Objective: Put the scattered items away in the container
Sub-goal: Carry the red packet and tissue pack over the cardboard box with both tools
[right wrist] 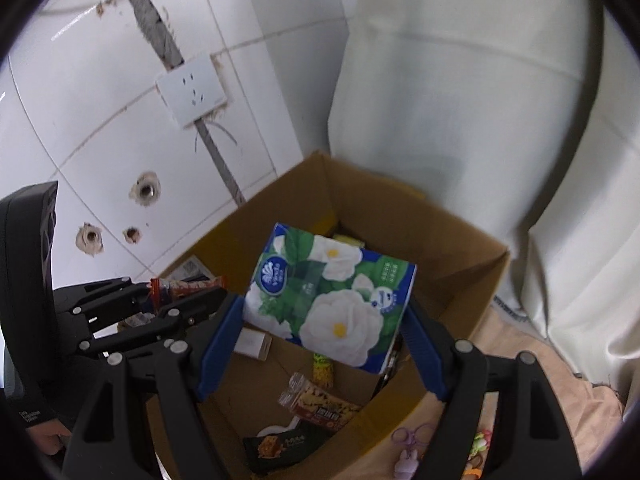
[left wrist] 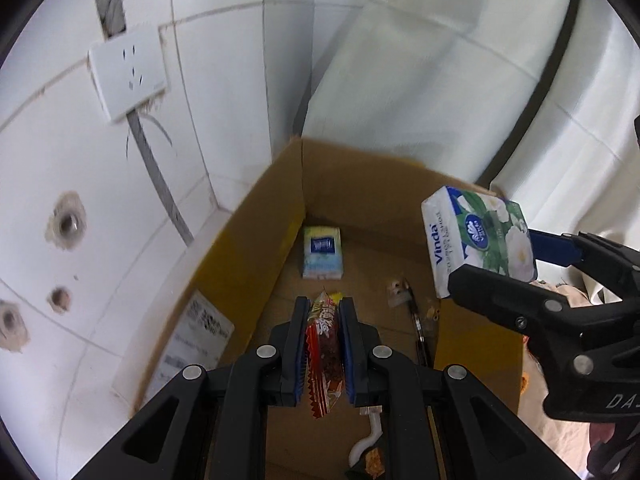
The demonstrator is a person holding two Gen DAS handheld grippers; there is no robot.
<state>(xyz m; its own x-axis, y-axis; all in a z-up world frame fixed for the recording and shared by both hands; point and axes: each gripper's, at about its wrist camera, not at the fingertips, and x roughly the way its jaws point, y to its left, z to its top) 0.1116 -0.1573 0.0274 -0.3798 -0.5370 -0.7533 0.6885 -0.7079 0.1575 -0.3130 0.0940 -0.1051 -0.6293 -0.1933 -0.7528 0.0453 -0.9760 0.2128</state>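
An open cardboard box (left wrist: 248, 240) (right wrist: 472, 280) stands in a tiled corner. My left gripper (left wrist: 324, 308) is shut on a red snack packet (left wrist: 325, 356) above the box's inside; from the right wrist view the same gripper (right wrist: 192, 292) and packet (right wrist: 188, 285) show at the left. My right gripper (right wrist: 326, 316) is shut on a green and white flowered tissue pack (right wrist: 328, 296) held over the box, also seen as the tissue pack (left wrist: 480, 240) at the box's right rim. Inside lie a small blue tissue packet (left wrist: 322, 253), a pen (left wrist: 418, 328) and snack packs (right wrist: 320, 404).
White tiled walls with a socket (left wrist: 128, 76) and drill holes (left wrist: 68, 222) close in on the left and back. A white curtain (right wrist: 460, 100) hangs behind and to the right. Small purple and colourful items (right wrist: 412, 444) lie on a beige cloth (right wrist: 532, 368) outside the box's near right corner.
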